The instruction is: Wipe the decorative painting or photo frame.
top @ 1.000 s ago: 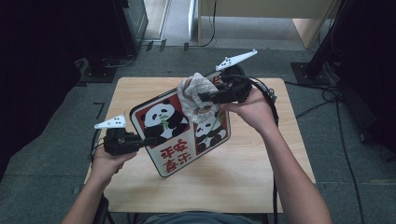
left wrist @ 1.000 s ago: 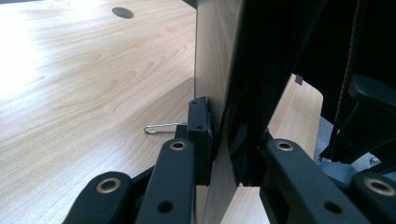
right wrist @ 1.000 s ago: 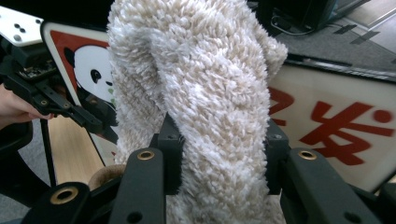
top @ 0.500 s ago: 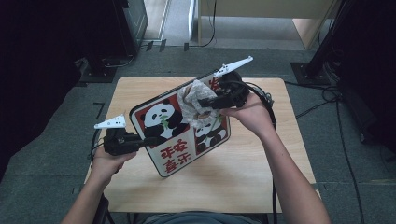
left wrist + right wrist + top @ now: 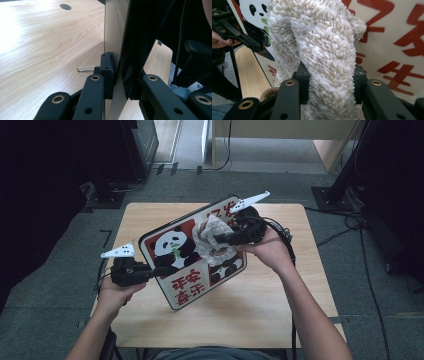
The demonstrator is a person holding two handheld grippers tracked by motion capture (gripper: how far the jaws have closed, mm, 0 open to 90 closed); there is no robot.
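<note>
A square board [image 5: 185, 285] printed with pandas and red characters is held tilted above the wooden table [image 5: 240, 310]. My left gripper [image 5: 159, 270] is shut on the board's left edge. In the left gripper view the jaws [image 5: 120, 75] clamp the board's thin edge [image 5: 117, 37]. My right gripper [image 5: 222, 240] is shut on a fluffy beige cloth [image 5: 212, 237] that presses against the board's printed face. In the right gripper view the cloth [image 5: 322, 42] bulges between the jaws [image 5: 329, 77], with the board [image 5: 392, 50] behind it and the left gripper [image 5: 249, 41] at the far left.
A bent wire clip [image 5: 86, 68] lies on the table [image 5: 45, 50] behind the board, and a dark round hole [image 5: 65, 6] is farther off. Cables [image 5: 345, 220] trail over the floor at the right. Dark furniture [image 5: 50, 180] stands at the left.
The right gripper and the cloth have slid a little down the board's face toward the person. The left gripper still holds the board's edge in place.
</note>
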